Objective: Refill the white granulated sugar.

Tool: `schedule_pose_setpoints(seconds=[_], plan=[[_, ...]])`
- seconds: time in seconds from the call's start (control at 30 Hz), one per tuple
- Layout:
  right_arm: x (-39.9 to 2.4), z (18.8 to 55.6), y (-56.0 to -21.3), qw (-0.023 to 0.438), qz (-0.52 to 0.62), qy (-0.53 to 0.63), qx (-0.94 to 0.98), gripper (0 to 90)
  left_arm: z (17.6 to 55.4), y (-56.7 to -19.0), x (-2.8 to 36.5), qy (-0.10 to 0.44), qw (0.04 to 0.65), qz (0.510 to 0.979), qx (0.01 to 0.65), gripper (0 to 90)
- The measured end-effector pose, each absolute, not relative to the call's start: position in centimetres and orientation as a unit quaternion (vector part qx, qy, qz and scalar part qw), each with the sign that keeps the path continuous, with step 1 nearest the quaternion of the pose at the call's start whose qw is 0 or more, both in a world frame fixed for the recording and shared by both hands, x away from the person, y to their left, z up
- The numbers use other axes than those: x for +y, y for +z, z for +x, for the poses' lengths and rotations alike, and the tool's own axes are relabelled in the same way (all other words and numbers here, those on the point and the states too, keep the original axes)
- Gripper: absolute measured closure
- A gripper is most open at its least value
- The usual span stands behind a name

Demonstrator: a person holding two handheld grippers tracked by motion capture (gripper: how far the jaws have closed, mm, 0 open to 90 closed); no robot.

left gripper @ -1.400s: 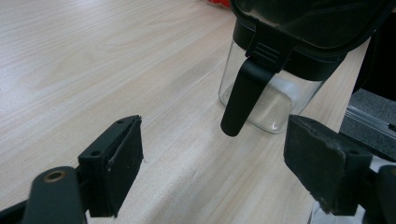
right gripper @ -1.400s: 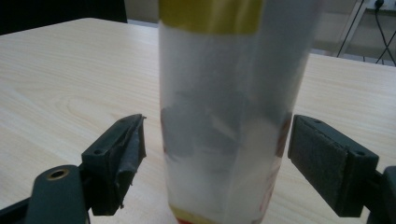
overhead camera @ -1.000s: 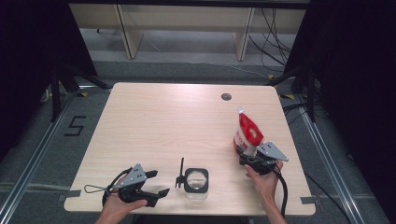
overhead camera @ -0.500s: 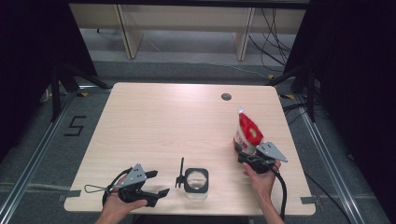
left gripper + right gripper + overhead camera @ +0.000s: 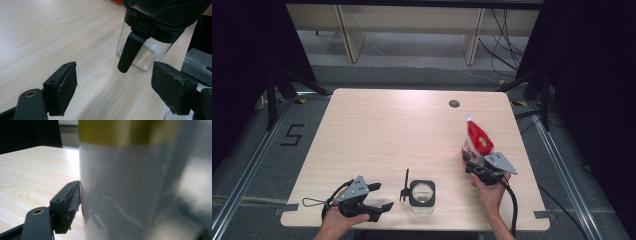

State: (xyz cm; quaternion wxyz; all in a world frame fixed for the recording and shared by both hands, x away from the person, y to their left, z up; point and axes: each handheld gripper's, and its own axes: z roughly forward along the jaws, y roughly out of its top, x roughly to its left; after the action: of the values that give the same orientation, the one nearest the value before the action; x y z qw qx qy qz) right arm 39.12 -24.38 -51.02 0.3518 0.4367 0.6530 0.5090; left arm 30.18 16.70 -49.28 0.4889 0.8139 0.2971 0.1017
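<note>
The red-and-white pouch (image 5: 477,142) stands upright near the right edge of the surface (image 5: 387,130), and the right tongs (image 5: 475,165) sit at its lower end. In the right gripper view the near pad (image 5: 72,202) lies against the pouch's (image 5: 130,195) silvery side. The far pad is hidden behind the bag, so it seems the tongs are grasping it, though I cannot be fully sure how firm the pinch is. The jaws have just been closing a little, with the pouch between them.

The left tongs (image 5: 377,197) rest released at the front-left of the surface. Their pads stand wide apart with nothing between them, pointing toward the glass jar (image 5: 422,196). That jar stands at the front middle, its black lid swung up and its clasp (image 5: 128,53) hanging down the side in the left gripper view.

The step in hand looks like securing the pouch before carrying it to the jar. To do it well:

- Squeeze on the body of the bag, below the gold band, so that the soft film folds evenly and does not slip.
- Keep the bag upright while lifting, spout end on top.
- Bring the left tongs onto the jar's wall to steady it, clear of the raised lid.
</note>
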Motion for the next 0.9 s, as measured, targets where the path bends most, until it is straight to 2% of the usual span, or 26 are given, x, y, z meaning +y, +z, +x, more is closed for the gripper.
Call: schedule_pose_setpoints(seconds=[0.2,0.3,0.57,0.63,0.73,0.9], plan=[[-24.37,39.21,-51.13,0.345,0.432,0.520,0.651,26.1,30.18,-49.26,16.71,0.102,0.489,0.814,0.297,20.5],[-24.36,39.35,-51.27,0.362,0.420,0.527,0.645,27.4,30.02,-49.27,16.62,0.096,0.487,0.811,0.310,20.5],[-24.43,39.45,-51.44,0.362,0.421,0.521,0.648,30.0,30.17,-49.30,16.63,0.098,0.494,0.810,0.299,20.6],[-24.40,39.52,-51.63,0.362,0.425,0.526,0.641,32.4,30.02,-49.35,16.50,0.092,0.497,0.805,0.312,20.6],[-24.38,39.55,-51.69,0.359,0.428,0.525,0.642,36.3,30.17,-49.20,16.72,0.099,0.487,0.815,0.297,20.6],[-24.50,39.49,-51.66,0.355,0.432,0.519,0.646,38.1,30.17,-49.23,16.70,0.100,0.492,0.812,0.298,20.7]])
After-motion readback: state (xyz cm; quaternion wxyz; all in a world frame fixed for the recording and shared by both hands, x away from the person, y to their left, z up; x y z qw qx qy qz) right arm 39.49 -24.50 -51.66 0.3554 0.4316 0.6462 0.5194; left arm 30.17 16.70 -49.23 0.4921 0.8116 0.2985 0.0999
